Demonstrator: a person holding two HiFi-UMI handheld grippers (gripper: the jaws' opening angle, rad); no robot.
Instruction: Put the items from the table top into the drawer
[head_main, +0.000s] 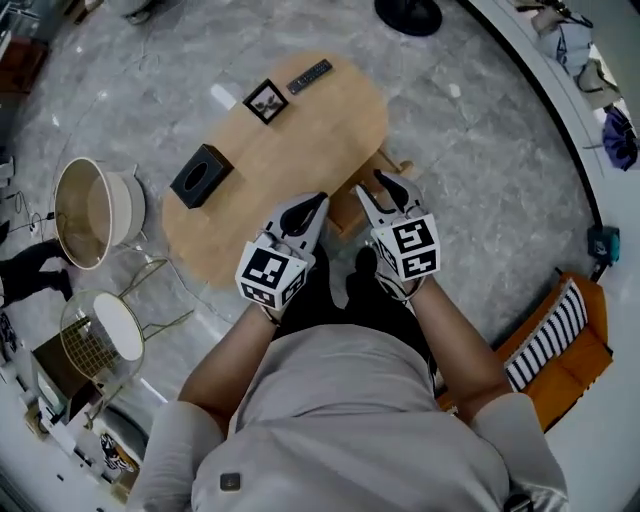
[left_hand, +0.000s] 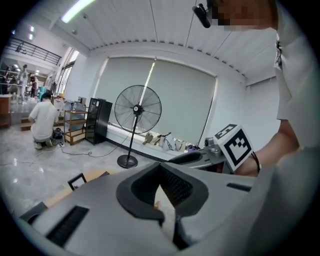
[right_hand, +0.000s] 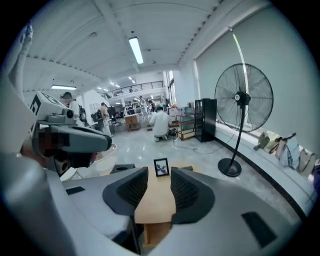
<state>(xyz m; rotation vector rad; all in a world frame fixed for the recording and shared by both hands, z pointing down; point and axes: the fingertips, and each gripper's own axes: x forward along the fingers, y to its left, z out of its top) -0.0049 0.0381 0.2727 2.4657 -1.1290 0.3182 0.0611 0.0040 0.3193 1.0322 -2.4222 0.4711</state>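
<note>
On the oval wooden table (head_main: 300, 140) lie a black tissue box (head_main: 202, 175), a small picture frame (head_main: 266, 101) and a dark remote (head_main: 309, 76). A wooden part that looks like the drawer (head_main: 347, 205) juts from the table's near side. Both grippers hang high above the table's near end, close to the person's chest. My left gripper (head_main: 318, 203) (left_hand: 161, 167) is shut with nothing in it. My right gripper (head_main: 378, 185) (right_hand: 159, 172) is open and empty. Through its gap show the table (right_hand: 155, 200) and the picture frame (right_hand: 161, 167).
A white round tub (head_main: 95, 210) and a wire side table (head_main: 100, 335) stand left of the table. An orange seat with a striped cushion (head_main: 560, 330) is at the right. A standing fan (right_hand: 243, 100) stands beyond the table. A person (left_hand: 44, 120) crouches far off.
</note>
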